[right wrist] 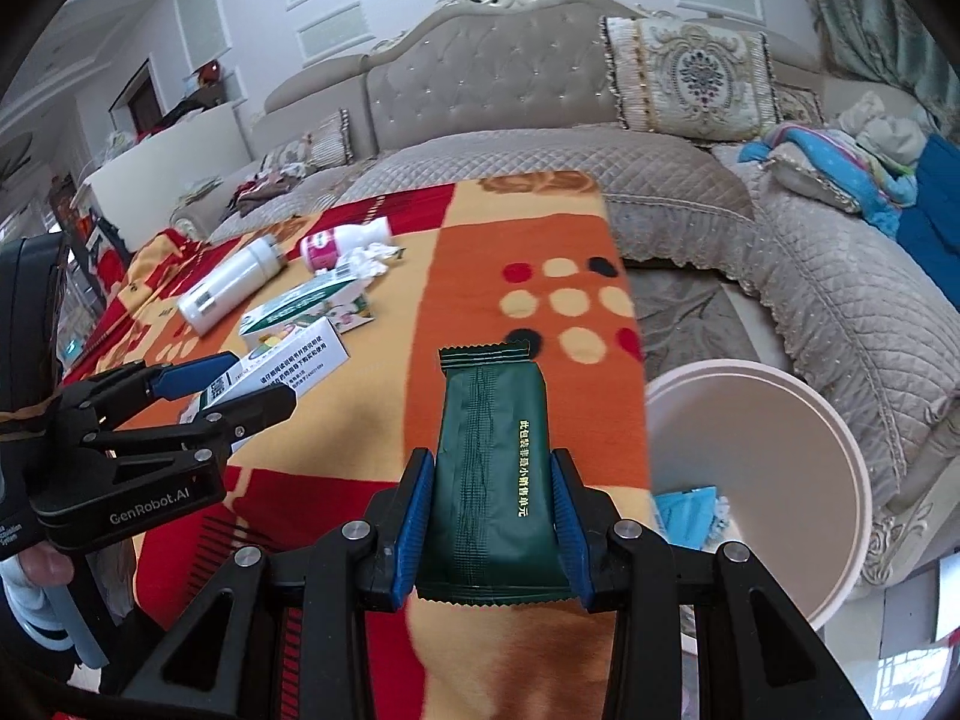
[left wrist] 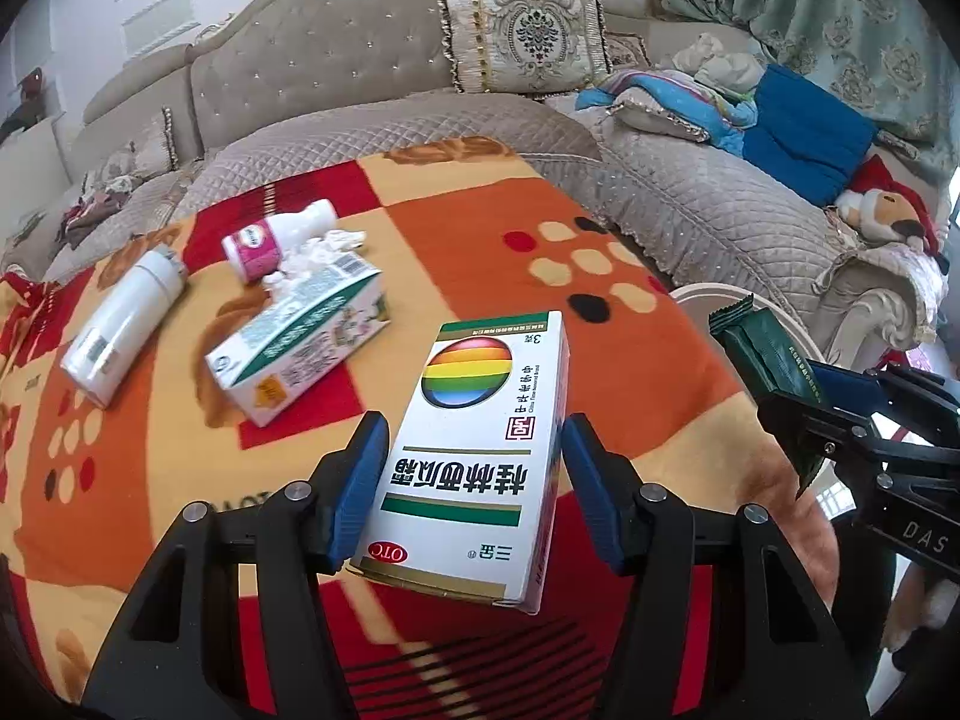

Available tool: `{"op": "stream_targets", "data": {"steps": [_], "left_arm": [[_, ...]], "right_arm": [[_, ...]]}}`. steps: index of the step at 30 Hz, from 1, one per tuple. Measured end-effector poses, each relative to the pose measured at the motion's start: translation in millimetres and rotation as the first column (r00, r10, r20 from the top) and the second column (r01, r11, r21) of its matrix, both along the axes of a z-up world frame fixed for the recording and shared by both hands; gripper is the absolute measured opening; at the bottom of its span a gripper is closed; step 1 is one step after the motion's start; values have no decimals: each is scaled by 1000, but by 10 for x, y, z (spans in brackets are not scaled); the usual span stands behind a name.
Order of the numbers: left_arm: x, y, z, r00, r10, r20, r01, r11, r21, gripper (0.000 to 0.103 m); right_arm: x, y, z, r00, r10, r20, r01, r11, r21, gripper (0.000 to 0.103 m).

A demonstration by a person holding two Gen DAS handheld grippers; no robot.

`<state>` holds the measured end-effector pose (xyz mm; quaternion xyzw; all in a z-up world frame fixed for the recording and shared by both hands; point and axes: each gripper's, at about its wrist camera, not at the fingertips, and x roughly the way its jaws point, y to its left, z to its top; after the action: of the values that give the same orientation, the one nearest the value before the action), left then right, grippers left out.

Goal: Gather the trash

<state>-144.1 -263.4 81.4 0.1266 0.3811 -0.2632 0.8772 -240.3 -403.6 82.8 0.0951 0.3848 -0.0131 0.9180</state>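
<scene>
My left gripper [left wrist: 471, 450] is shut on a white medicine box [left wrist: 480, 450] with a rainbow ball logo, held above the orange and red blanket [left wrist: 480, 228]. The same box [right wrist: 282, 369] shows in the right wrist view, between the left gripper's blue pads [right wrist: 192, 375]. My right gripper [right wrist: 492, 498] is shut on a dark green snack wrapper [right wrist: 492, 480], also seen as the green wrapper [left wrist: 768, 354] at the right of the left wrist view. On the blanket lie a white bottle [left wrist: 123, 327], a pink-labelled bottle [left wrist: 270, 240], crumpled tissue [left wrist: 324, 249] and a green and white carton [left wrist: 300, 336].
A pale round bin [right wrist: 840, 462] stands off the blanket's right edge, with blue scraps [right wrist: 690, 510] inside. A quilted grey sofa [right wrist: 840, 300] wraps around the back and right, with cushions, clothes and a plush toy [left wrist: 882, 216]. A hand [right wrist: 42, 564] holds the left gripper's handle.
</scene>
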Motion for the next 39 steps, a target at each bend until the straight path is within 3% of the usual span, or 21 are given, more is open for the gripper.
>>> {"op": "stream_targets", "data": {"steps": [10,11,12,13,23,25,27,29,34,39], "left_arm": [[-87,-379,-30,999,-45,-11,45,999,-4,57],[-96,-417,-31,999,-51,-12,51,999,-5,42],[-101,-465,-41,998,-56,-18,56,998,4,32],[-101,-502,-54,998,-57,-22,57,998,17,30],[-53,-602,-146,991,-92,-93,90,995,-30,30],[-29,-543,-140,988,-93,-127,87,995,-57,31],[-9,-500,-159,984,-89,-155,79,995,-65,43],[-16,-454,-197,980,-85,-180,74,995,-68,63],[-79,-436,-339,972,-92,-214,89,996,-26,64],[-127,-490,-415,968,-104,-228,98,994,-38,69]], "right_arm": [[-99,-282,-31,998,-59,-3,59,998,16,37],[-106,-306,-33,998,-64,-3,64,998,17,37],[-112,-326,-34,998,-70,-4,70,997,17,37],[-123,-350,-37,997,-74,-4,74,997,18,37],[-202,-566,-136,993,-118,-22,119,992,42,37],[-204,-591,-152,992,-121,-24,122,991,50,37],[-210,-607,-166,992,-121,-26,122,991,55,37],[-203,-606,-175,993,-119,-26,121,991,62,37],[-184,-566,-180,994,-105,-27,106,992,63,37],[-178,-553,-206,994,-101,-32,103,992,66,37]]}}
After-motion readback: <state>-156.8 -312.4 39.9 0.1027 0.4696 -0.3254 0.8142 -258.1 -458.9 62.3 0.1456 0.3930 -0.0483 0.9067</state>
